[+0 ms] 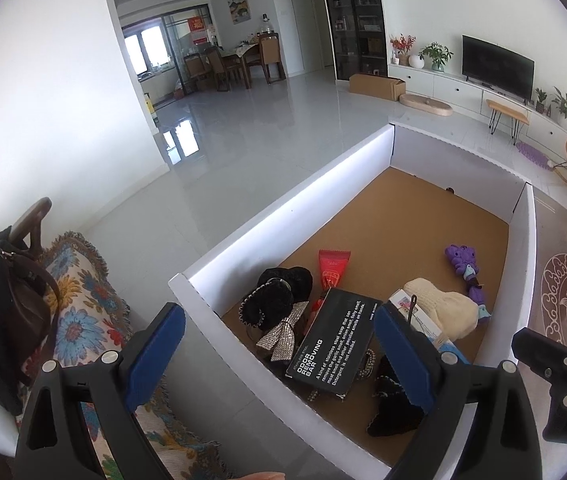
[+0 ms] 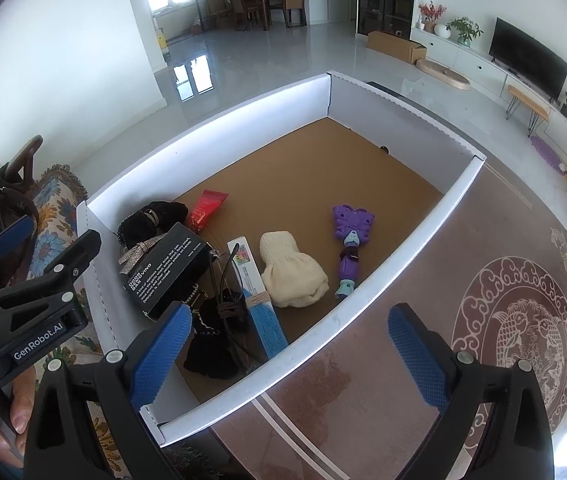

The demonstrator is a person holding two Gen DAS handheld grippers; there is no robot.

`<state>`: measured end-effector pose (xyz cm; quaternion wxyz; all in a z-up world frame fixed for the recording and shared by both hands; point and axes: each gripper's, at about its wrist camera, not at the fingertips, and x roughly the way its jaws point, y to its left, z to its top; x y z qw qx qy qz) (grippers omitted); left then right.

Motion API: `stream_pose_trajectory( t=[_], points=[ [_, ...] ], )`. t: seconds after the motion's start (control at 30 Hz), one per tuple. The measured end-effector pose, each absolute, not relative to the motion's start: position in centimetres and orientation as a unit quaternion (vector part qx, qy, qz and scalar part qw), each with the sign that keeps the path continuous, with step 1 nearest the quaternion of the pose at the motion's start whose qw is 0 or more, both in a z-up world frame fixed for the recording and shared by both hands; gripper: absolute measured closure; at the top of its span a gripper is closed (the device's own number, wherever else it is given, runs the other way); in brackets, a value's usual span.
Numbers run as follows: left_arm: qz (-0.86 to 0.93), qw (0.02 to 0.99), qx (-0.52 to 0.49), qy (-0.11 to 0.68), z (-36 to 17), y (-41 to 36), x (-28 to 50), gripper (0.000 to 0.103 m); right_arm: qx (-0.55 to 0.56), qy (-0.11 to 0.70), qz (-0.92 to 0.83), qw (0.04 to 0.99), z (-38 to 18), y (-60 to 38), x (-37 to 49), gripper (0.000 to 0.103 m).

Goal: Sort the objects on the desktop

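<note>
Both held wide and empty — left hand-held gripper and right hand-held gripper above the white box — likely before choosing; next, down onto the black carton.

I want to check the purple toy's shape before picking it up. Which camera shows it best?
The right wrist view: the purple toy lies fully visible on the box's brown floor, beside the cream knitted item. In the left wrist view the toy sits farther off, and that item hides its near end.
</note>
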<state>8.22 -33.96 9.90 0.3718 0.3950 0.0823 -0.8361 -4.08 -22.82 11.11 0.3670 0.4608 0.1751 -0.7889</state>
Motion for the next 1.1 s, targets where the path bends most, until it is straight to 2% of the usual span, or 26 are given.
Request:
stream_pose_trajectory(
  t=[0.9,1.1],
  points=[
    [-0.825,0.389,0.403,0.075,8.9,-34.0,8.5,0.006,0.469,0.184,-0.778,0.375,10.2,-23.2,-4.0,0.004],
    [-0.837,0.396,0.371,0.067,9.8,-33.3,9.2,0.006,0.465,0.183,-0.78,0.376,10.6,-23.2,-4.0,0.004]
  ],
)
